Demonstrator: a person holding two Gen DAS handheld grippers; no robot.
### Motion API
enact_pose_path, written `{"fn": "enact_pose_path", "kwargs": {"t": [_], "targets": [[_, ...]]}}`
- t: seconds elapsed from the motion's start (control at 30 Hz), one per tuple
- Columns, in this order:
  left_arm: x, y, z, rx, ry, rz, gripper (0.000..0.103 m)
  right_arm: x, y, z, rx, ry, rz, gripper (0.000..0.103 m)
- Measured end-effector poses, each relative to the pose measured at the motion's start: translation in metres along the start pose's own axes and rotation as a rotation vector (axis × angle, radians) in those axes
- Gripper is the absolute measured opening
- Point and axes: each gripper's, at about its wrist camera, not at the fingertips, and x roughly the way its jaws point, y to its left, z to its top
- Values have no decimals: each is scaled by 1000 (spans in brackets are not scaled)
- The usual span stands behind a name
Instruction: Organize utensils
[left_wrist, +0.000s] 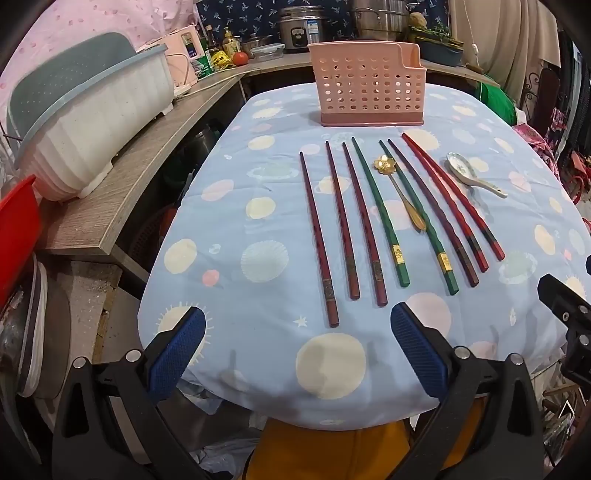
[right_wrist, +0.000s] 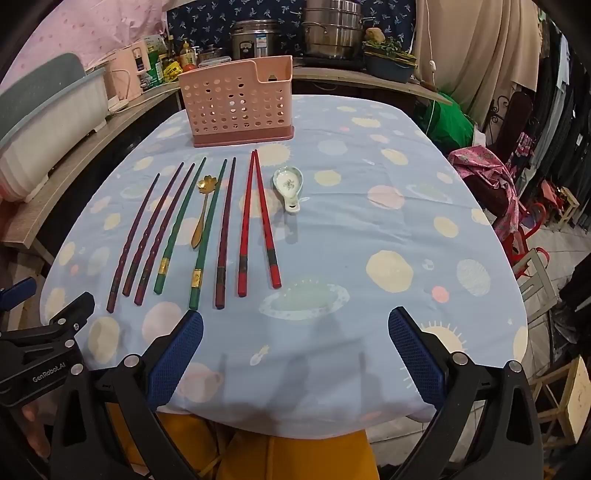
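Observation:
A pink perforated utensil holder (left_wrist: 371, 90) (right_wrist: 240, 105) stands at the far side of the table. In front of it lie several chopsticks in a row: dark red ones (left_wrist: 319, 240) (right_wrist: 133, 240), two green ones (left_wrist: 380, 214) (right_wrist: 181, 225), and two bright red ones (left_wrist: 454, 199) (right_wrist: 258, 221). A gold flower spoon (left_wrist: 399, 192) (right_wrist: 203, 206) lies among them. A white ceramic spoon (left_wrist: 472, 173) (right_wrist: 290, 186) lies to their right. My left gripper (left_wrist: 297, 325) and right gripper (right_wrist: 295, 325) are open and empty over the near table edge.
The table has a light blue patterned cloth (left_wrist: 258, 229) (right_wrist: 369, 221). A wooden counter (left_wrist: 122, 177) on the left holds a white dish rack (left_wrist: 92, 122). Pots and a rice cooker (right_wrist: 255, 38) stand behind. Red chairs (right_wrist: 532, 236) are on the right.

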Motion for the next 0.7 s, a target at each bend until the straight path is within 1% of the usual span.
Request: {"fn": "enact_pose_path", "kwargs": {"t": [0.1,0.17,0.7], "targets": [[-2,-1,1,-4,3,2,96,1,0,0,0,4,1,96],[7,6,-3,7,-2,-6,96,1,1,0,-1,6,1,96],[11,8,-6,8,9,-8,96,1,1,0,-1,4,-1,96]]}}
